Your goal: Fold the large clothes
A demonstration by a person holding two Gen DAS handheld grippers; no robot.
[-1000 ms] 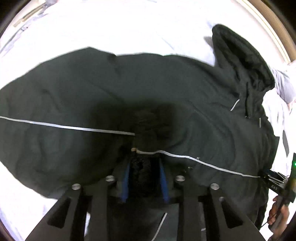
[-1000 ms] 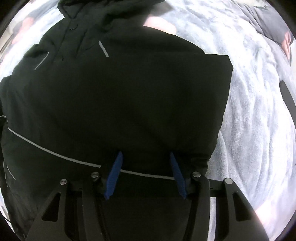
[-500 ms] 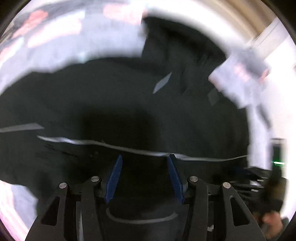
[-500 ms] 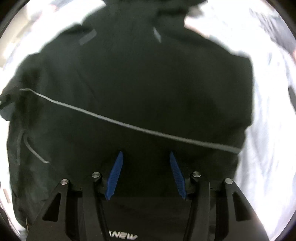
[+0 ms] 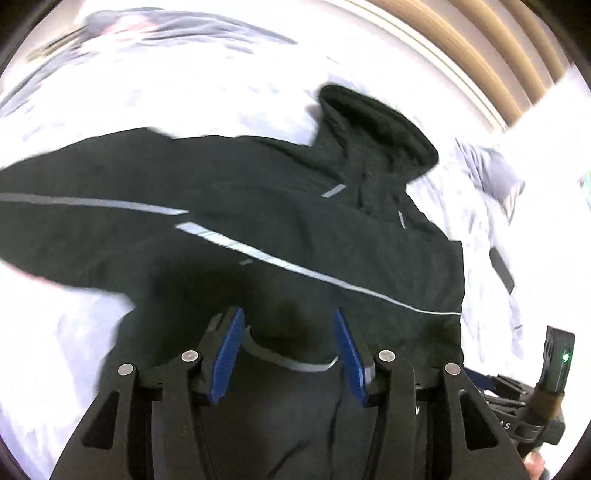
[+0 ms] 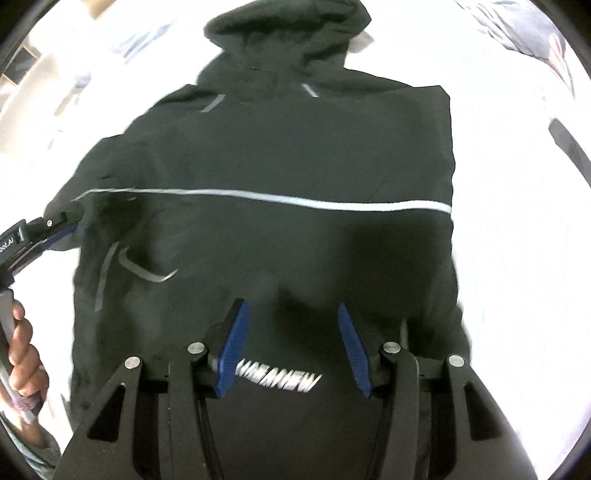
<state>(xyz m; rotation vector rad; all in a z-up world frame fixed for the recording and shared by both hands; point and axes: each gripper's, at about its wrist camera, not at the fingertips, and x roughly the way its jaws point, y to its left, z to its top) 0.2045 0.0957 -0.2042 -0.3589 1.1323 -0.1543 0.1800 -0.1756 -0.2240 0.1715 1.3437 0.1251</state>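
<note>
A large black hooded jacket (image 5: 295,221) with thin grey reflective stripes lies spread on a white bed; it also shows in the right wrist view (image 6: 295,155), hood at the top. One sleeve stretches out to the left in the left wrist view (image 5: 74,206). My left gripper (image 5: 288,325) is open and empty above the jacket's lower body. My right gripper (image 6: 291,317) is open and empty above the lower hem, near a white logo (image 6: 277,380). The left gripper also shows in the right wrist view (image 6: 51,229), at the jacket's left edge.
The white bedcover (image 5: 184,81) surrounds the jacket. A grey garment (image 5: 495,173) lies at the right, with a dark flat object (image 5: 502,273) beside it. A wooden slatted wall (image 5: 480,55) runs along the far edge. Another grey garment (image 6: 524,22) lies at top right.
My left gripper opened, letting go of the jacket fabric it pinched a second ago. Both grippers have drawn back from the jacket, so more of it and the bed shows.
</note>
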